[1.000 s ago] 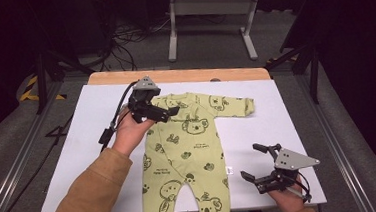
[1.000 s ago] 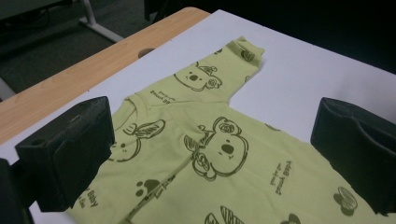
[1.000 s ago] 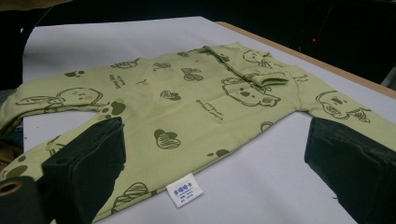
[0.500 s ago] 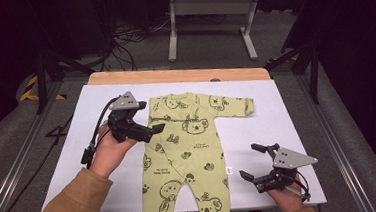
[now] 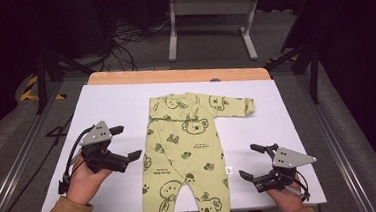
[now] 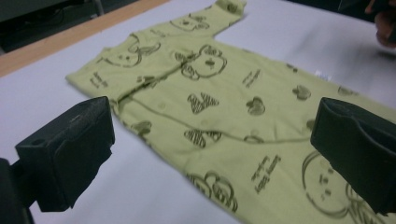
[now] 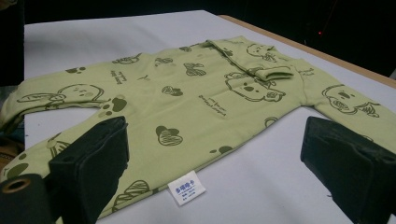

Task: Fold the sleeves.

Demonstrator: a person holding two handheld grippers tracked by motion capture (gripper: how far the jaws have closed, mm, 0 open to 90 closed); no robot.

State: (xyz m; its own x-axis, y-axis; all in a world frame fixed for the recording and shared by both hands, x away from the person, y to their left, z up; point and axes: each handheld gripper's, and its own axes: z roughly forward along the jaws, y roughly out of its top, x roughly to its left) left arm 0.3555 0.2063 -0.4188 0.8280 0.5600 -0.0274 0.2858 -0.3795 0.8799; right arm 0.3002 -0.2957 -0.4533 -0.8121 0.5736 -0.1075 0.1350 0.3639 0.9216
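Centrally on the white table (image 5: 106, 111) lies the green romper (image 5: 189, 156), flat, its long axis running from 12 to 6 o'clock, collar at 12, legs at 6. One sleeve stretches toward 3 o'clock; the other sleeve is folded across the chest, which the right gripper view shows clearly. This view also shows a small white label (image 7: 187, 187) at the romper's edge. The left gripper (image 5: 122, 146) stays at 9 o'clock of the romper, jaws wide apart, holding nothing. The right gripper (image 5: 256, 160) is at 4 o'clock, also spread wide and empty.
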